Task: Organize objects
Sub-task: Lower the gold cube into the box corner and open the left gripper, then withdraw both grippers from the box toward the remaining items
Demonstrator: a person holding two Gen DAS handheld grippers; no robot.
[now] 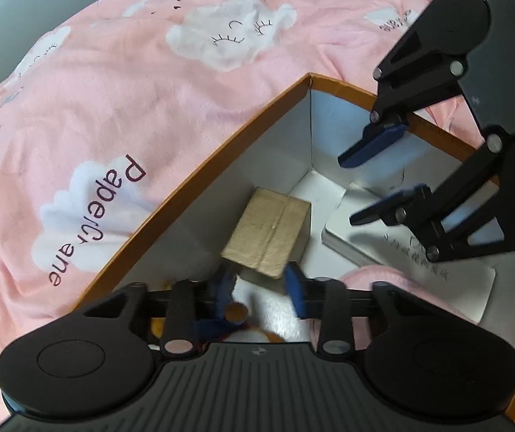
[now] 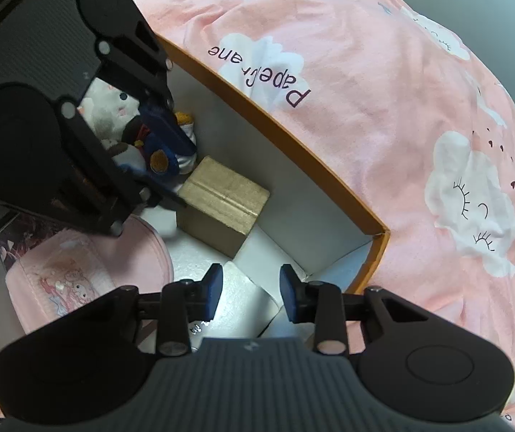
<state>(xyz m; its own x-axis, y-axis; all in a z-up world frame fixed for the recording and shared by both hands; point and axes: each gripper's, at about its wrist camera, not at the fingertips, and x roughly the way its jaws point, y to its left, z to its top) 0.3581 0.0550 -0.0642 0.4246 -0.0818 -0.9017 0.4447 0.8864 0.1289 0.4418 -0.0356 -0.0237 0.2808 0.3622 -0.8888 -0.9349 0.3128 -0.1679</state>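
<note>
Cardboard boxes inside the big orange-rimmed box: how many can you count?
1. The small brown cardboard box stands on the floor of the orange-rimmed box, against its long wall, beside the plush toys; others may be hidden.

Small brown cardboard box [image 2: 223, 204] sits taped shut inside the orange-rimmed storage box [image 2: 293, 144], near the corner, beside a plush toy [image 2: 120, 115] and pink cap [image 2: 88, 273].

Bedding and wall, indoor setting

Pink bedspread [image 1: 149, 108] printed with white sleepy-eyed clouds is covering the whole surface; a plain grey wall [image 2: 491, 0] is showing behind it under soft, even light.
</note>
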